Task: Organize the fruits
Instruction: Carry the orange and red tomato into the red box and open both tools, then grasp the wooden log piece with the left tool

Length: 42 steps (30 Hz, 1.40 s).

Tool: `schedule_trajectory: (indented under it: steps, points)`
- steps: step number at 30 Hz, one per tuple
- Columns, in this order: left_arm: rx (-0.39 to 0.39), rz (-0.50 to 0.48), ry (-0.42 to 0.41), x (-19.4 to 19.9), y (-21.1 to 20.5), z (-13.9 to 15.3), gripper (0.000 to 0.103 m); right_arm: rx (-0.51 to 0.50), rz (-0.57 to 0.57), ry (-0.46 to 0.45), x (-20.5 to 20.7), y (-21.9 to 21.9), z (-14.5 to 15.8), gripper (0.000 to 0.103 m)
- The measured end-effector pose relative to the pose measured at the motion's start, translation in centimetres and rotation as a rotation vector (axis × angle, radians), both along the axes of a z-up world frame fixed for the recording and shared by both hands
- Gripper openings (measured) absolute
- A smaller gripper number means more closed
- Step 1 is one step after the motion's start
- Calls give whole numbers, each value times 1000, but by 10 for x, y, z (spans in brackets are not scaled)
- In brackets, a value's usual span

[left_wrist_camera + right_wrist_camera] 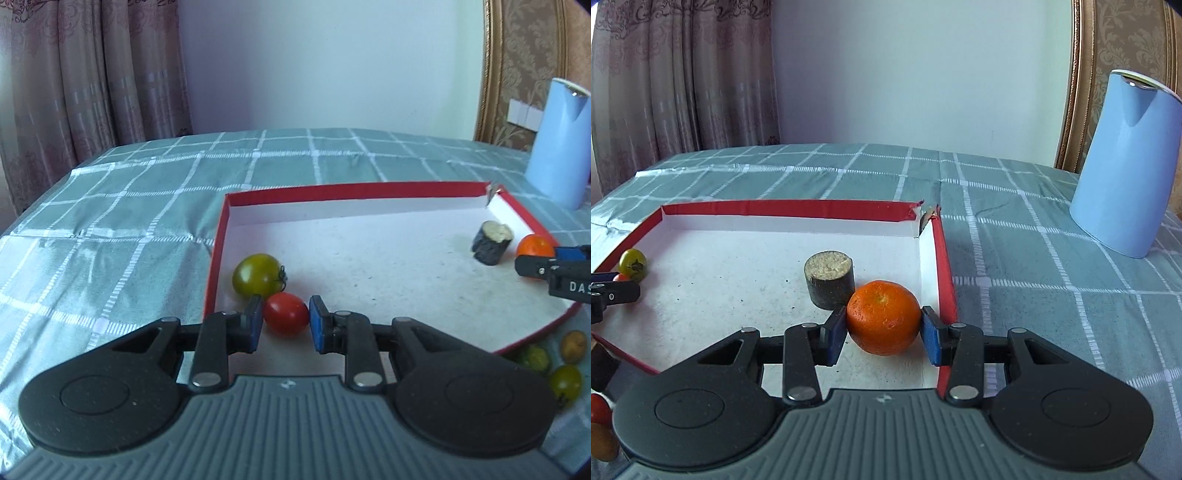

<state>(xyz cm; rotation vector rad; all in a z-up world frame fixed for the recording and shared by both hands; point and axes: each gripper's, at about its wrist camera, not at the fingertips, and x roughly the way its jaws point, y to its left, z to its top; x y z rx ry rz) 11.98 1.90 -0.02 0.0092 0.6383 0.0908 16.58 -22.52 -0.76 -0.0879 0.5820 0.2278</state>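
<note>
Right wrist: dimpled orange mandarin (883,318), green-grey stem scar.

Red tomato (286,319), green tomato (258,275), orange (883,318), inside red tray (783,209)

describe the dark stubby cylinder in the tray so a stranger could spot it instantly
Find the red-rimmed tray on the checked tablecloth, then its far right corner. The dark cylinder stands upright there, beside the orange; it alone is dark-sided with a pale grainy flat top.
</note>
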Motion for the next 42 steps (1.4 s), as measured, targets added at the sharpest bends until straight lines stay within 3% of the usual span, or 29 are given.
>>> schedule_trajectory:
  steps: [5,11,15,18,21,24,29,33,38,42]
  points:
    - [-2,2,5,4,0,-2,25,-5,5,8,3,4,-2,42]
    - [6,6,5,5,0,-3,35,0,9,16,4,4,-2,43]
    - [12,-13,-21,1,-3,-2,58,16,10,21,5,3,-1,43]
    - [32,-6,-67,-7,-5,1,73,18,2,10,3,2,0,49]
    - [21,-18,-88,-12,-3,4,74,24,0,-1,1,0,1,50]
    - [10,-30,-102,-20,-2,5,75,41,-5,-10,-3,-2,2,60]
    - [-33,-60,-142,-49,3,6,76,116,-11,-31,-16,-16,9,61]
    - [-70,-33,-197,-79,6,7,89,165,-27,-65,-28,-27,16,64]
    - [-85,-21,-221,-98,9,6,89,171,-70,-131,-43,-38,21,69]
    - [-107,-61,-172,-95,8,3,89,183,-77,-126,-53,-49,16,69]
